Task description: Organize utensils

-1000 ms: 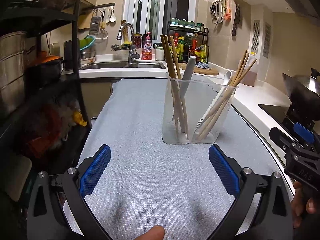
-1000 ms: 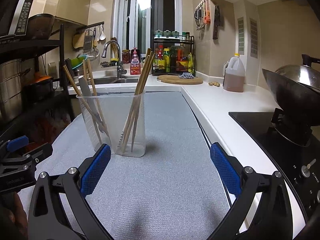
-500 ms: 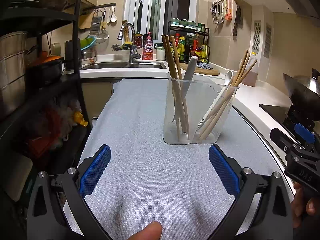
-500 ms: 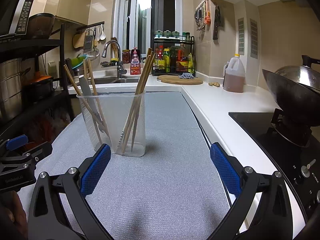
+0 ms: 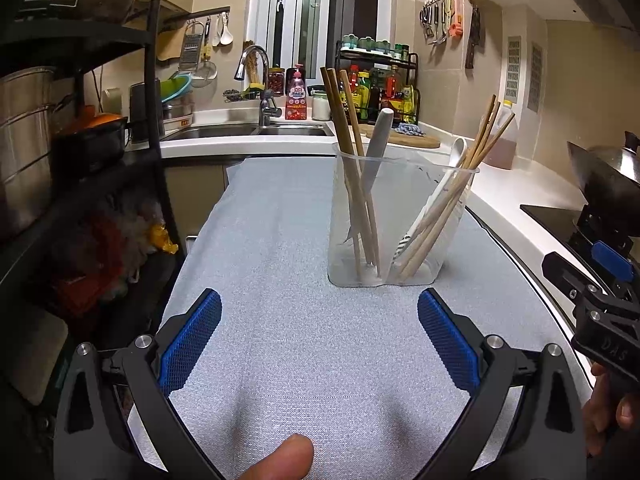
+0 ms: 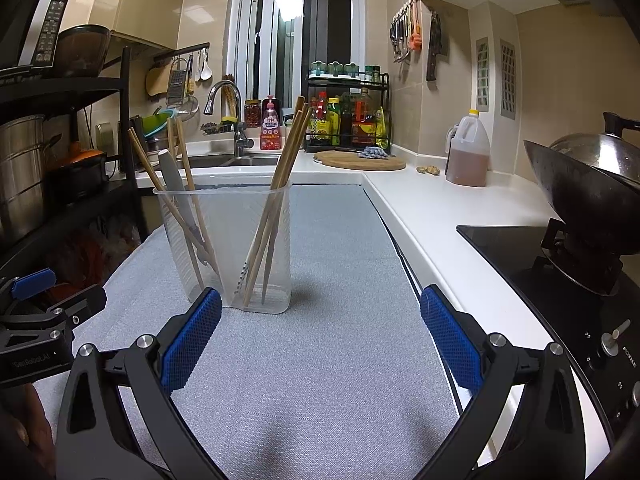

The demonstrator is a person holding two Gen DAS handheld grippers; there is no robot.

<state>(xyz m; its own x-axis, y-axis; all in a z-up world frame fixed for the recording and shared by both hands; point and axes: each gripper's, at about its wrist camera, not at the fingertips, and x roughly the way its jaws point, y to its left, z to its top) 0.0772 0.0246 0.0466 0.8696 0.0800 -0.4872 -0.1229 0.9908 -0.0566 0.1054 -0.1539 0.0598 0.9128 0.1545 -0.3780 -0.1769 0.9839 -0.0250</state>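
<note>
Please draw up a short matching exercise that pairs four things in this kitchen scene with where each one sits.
Things:
1. chopsticks
2. wok
3. oil jug
4. round cutting board

Places:
a. on the stove at the right
b. on the white counter by the wall corner
c. standing in the clear utensil holder
d. in front of the condiment rack

Pairs: 1-c, 2-a, 3-b, 4-d
</note>
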